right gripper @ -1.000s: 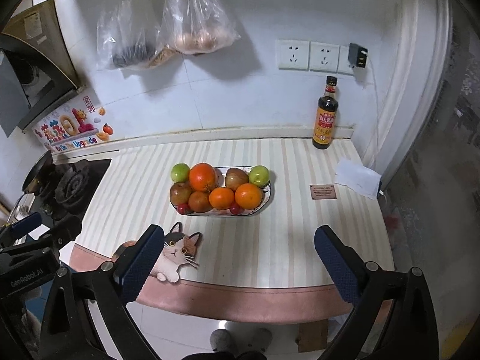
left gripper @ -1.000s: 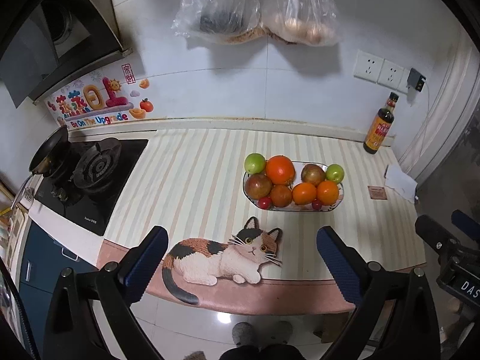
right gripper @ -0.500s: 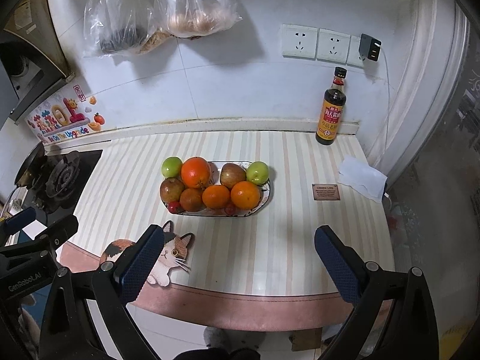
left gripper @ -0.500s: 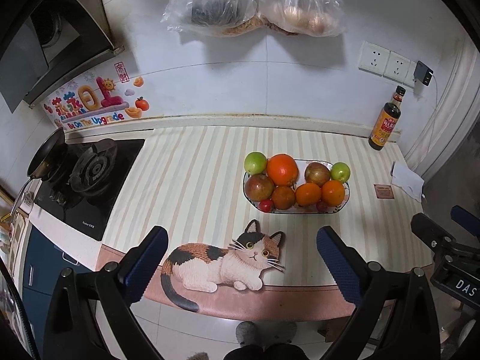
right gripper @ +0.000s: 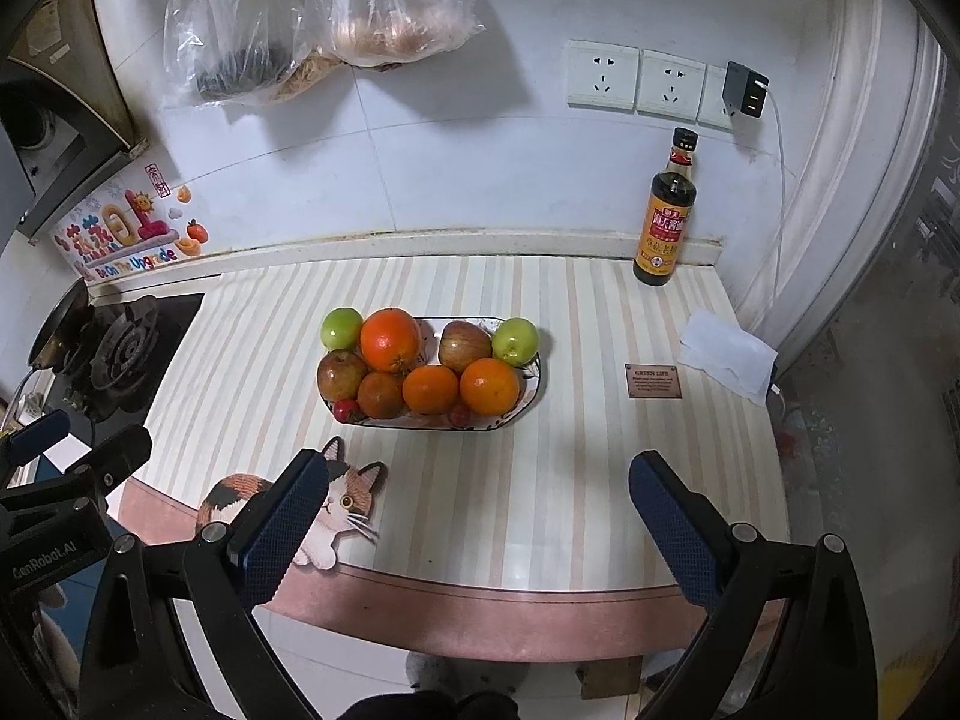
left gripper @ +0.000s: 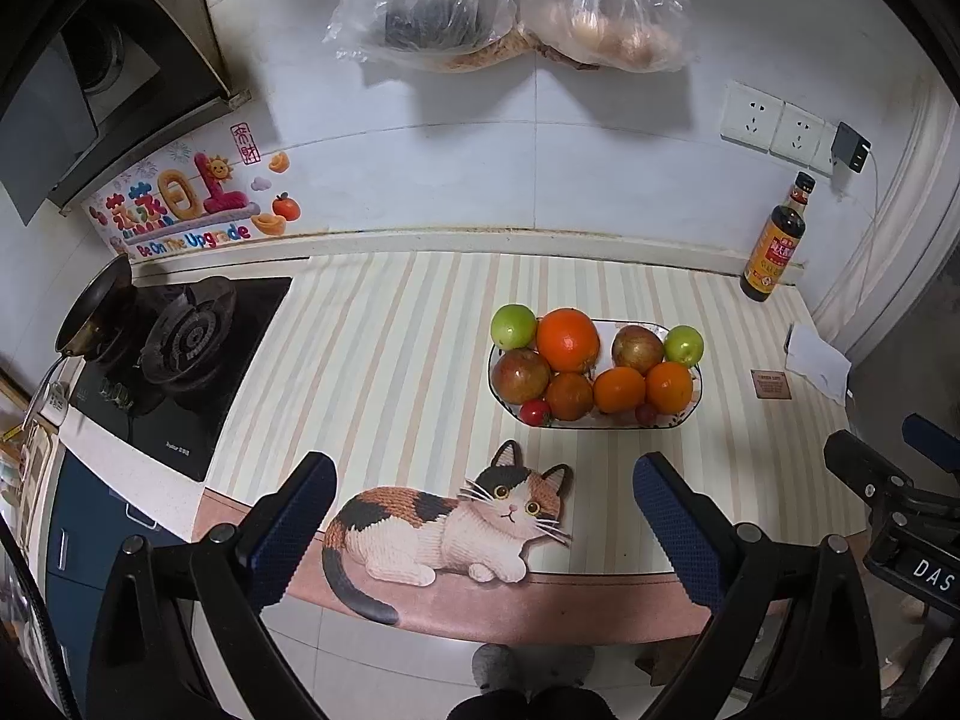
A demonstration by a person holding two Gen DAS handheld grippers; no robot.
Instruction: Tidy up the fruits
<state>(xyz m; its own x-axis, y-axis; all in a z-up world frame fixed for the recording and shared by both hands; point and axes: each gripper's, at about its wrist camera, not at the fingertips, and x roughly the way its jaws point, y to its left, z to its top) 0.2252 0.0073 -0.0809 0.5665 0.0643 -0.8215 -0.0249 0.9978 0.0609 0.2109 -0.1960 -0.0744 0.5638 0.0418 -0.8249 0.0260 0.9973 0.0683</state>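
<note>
Fruit plate full, mid-counter | L gripper & R gripper jaws spread, empty

Looked down over the striped desk from its front edge. Showed the left gripper spread wide and empty above the cat picture. Held a fruit plate farther back, heaped with oranges, reddish apples, green apples and small red fruits. Caught a sauce bottle upright by the wall, a gas stove at left, and two plastic bags hanging above.
</note>
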